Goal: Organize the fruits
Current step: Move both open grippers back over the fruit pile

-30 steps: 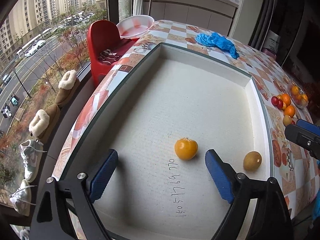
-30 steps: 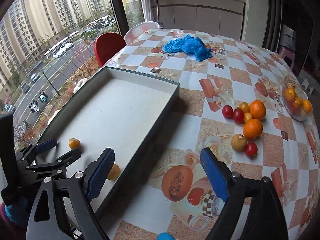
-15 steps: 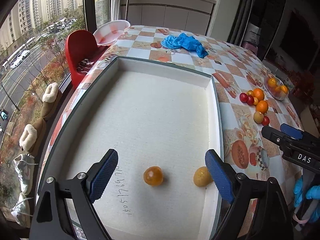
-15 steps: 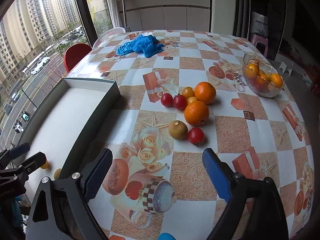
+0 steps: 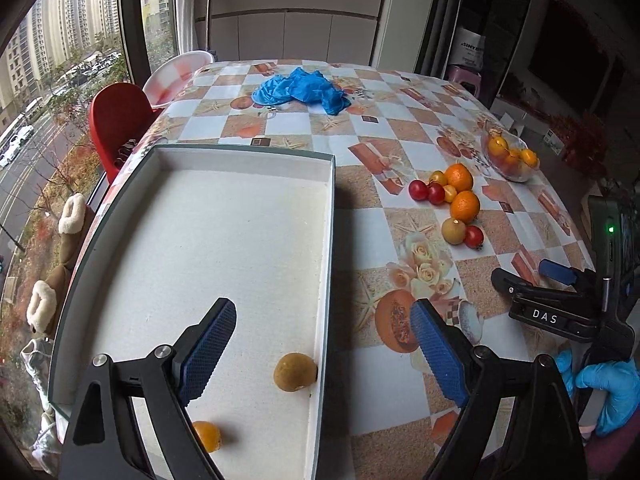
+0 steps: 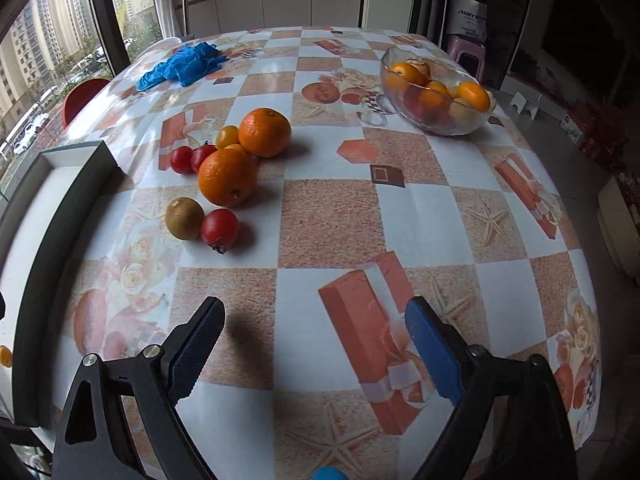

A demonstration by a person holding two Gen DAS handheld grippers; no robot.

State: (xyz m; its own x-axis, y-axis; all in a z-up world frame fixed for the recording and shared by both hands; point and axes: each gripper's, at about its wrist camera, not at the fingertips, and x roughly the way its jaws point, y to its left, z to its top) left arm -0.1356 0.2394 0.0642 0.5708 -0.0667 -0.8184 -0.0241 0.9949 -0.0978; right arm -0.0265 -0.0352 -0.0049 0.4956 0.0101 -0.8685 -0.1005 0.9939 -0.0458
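You're hovering with both tools empty right now. The right gripper (image 6: pixel 314 344) is standing with its jaws spread wide over bare tablecloth (image 6: pixel 420 224), nothing between the pads, and the left gripper (image 5: pixel 322 344) is just as wide, straddling the right-hand wall of the tray (image 5: pixel 327 240) with no fruit in its bite either.

The relation that matters: the loose fruit cluster is sitting ahead and to the left of your right tool, between it and the tray. Nearest of the bunch are the brownish-green fruit (image 6: pixel 185 218) and the red tomato (image 6: pixel 219 228), touching each other. Just behind them is the front orange (image 6: pixel 227 177), then the back orange (image 6: pixel 265 132), with the small red and yellow ones tucked on their left side. From the left tool, that same pile is lying well off to the right and further up the table, so I'm reckoning the right hand is the nearer one for the next grab.

Everything's roundish, so there's no long axis to worry about. You're just needing to swing left and forward. The tomato and its neighbour being pressed together is the fiddly bit, since closing on one could nudge the other.

Already in the tray: a brownish fruit (image 5: pixel 295 372) against the right wall and a small orange fruit (image 5: pixel 207 435) near the bottom edge. The glass bowl (image 6: pixel 436 124) is sitting far right, still holding fruit.
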